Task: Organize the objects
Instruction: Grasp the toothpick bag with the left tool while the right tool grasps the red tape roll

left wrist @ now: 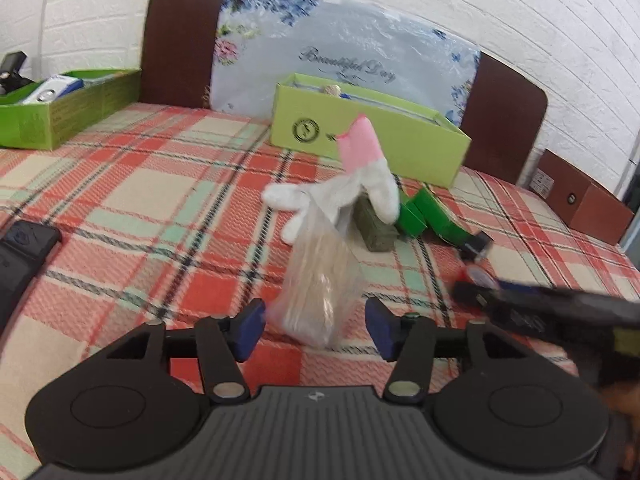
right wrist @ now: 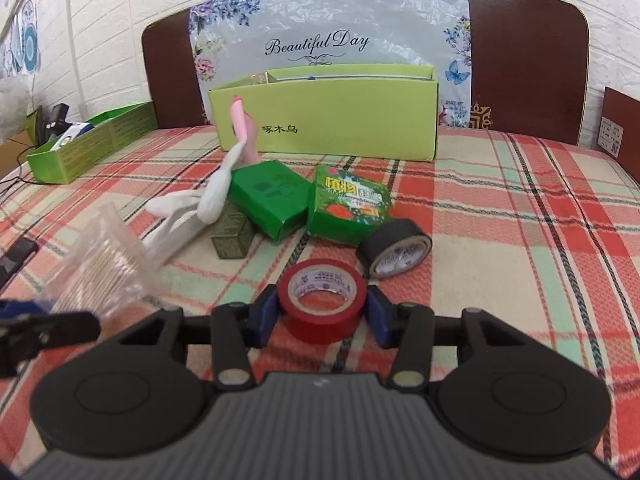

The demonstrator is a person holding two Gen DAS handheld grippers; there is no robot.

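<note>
A clear plastic bag of thin sticks lies on the plaid bed cover between the open jaws of my left gripper; the pads stand apart from it. It also shows in the right wrist view. My right gripper has its pads against both sides of a red tape roll resting on the cover. A black tape roll, two green boxes, an olive box and a white-and-pink plush rabbit lie just beyond.
A light green open box stands at the headboard, also in the left wrist view. A darker green tray with items sits far left. A black device lies at the left edge. A brown box is at right.
</note>
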